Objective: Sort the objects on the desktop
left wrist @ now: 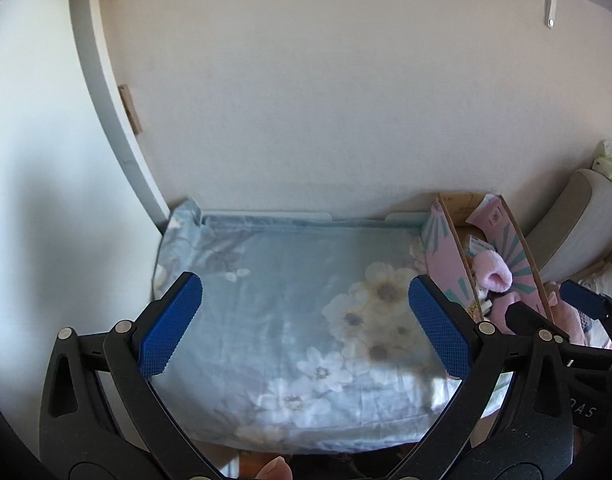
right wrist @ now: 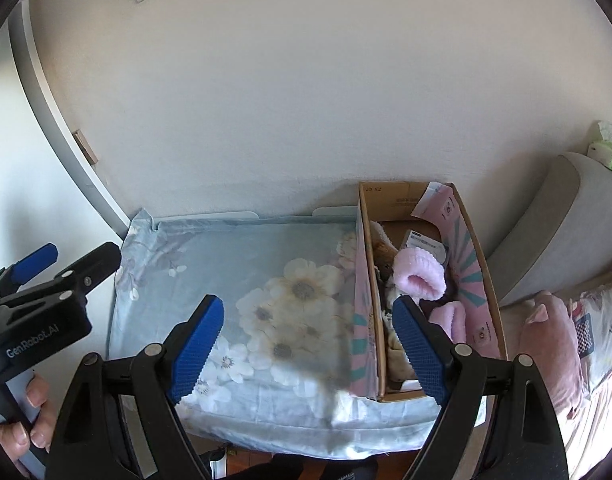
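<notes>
Looking left to right, I see my left tool spread wide with nothing between its blue pads, above the flower-print cloth covering the surface. My right tool is likewise wide apart and empty. At the right edge the cardboard box holds pink fluffy slippers and other sorted things.
</notes>
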`<state>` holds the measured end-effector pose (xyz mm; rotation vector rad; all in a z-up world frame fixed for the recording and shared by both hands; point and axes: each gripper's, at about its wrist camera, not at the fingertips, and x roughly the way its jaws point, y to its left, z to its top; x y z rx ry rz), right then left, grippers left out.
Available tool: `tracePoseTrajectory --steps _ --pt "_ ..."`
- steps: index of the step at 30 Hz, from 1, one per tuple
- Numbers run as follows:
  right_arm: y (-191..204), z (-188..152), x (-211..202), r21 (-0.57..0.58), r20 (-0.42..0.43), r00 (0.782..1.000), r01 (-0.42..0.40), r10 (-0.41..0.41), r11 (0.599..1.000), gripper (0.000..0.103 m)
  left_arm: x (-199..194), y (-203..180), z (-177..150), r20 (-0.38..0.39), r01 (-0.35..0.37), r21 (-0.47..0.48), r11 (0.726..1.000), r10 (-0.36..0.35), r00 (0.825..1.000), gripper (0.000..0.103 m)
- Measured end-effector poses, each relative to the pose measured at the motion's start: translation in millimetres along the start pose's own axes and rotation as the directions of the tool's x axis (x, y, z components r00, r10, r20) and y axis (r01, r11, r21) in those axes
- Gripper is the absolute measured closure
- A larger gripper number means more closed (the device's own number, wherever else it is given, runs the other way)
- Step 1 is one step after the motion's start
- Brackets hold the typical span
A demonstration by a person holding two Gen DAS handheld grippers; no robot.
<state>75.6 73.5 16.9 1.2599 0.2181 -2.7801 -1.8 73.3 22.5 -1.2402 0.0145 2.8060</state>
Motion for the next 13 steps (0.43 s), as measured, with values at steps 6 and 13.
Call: tracePoseTrajectory --steps 6,13 --pt "6.2 -0.9 3.3 0.015 -0.005 1.000 0.019 -0.018 1.000 0.019 3.6 8.7 2.5 -0.015 0.044 0.020 0.999 -0.044 0.999 0.000" --pt "7.9 -1.0 1.3 0.014 -0.002 0.999 0.034 -0.034 0.999 0.019 -0.4 13.9 2.5 0.014 0.050 0.022 0.999 -0.050 0.999 0.000"
